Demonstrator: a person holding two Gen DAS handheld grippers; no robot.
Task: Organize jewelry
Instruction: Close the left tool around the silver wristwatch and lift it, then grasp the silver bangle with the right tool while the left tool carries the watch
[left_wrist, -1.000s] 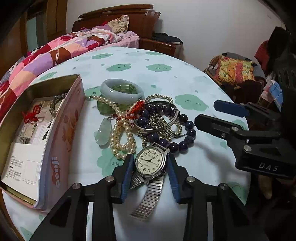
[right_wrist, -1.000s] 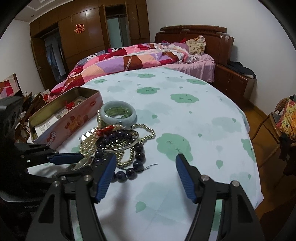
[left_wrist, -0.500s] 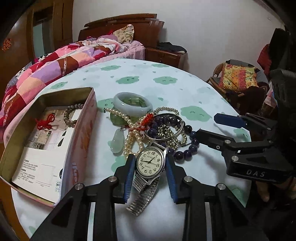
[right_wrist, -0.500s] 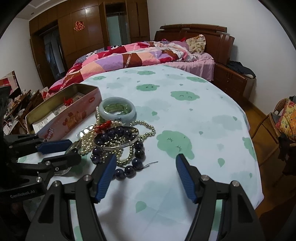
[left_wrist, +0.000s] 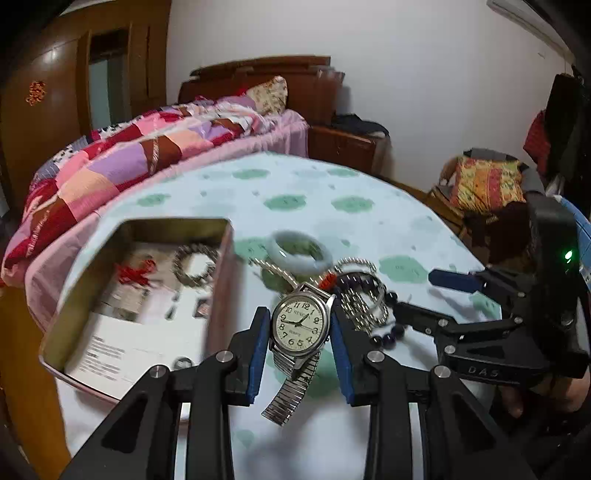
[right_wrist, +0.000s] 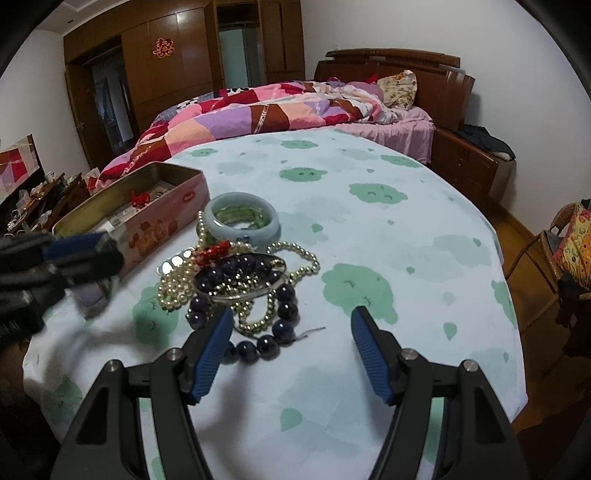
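Observation:
A silver wristwatch (left_wrist: 301, 325) with a cream dial and a dangling metal band hangs above the table, with my left gripper (left_wrist: 298, 332) shut on its case. To its left stands the open pink tin (left_wrist: 173, 220), which holds a red knotted cord (left_wrist: 135, 271), a bead bracelet (left_wrist: 194, 264) and papers. The jewelry pile lies beyond: a jade bangle (right_wrist: 242, 218), pearls (right_wrist: 173, 288), a silver bangle (right_wrist: 240, 291) and dark purple beads (right_wrist: 284, 310). My right gripper (right_wrist: 291, 321) stands open over the near edge of the pile, holding nothing.
The round table wears a pale cloth with green blobs (right_wrist: 369, 192). A bed with a patchwork quilt (right_wrist: 258, 110) stands behind it. A wicker chair with a bright cushion (left_wrist: 487, 181) is at the right. The left gripper (right_wrist: 103, 251) shows blurred beside the tin (right_wrist: 162, 221).
My left gripper has risen with the watch, lifting its band off the cloth, and has shifted toward the tin. The right gripper has stayed where it was.

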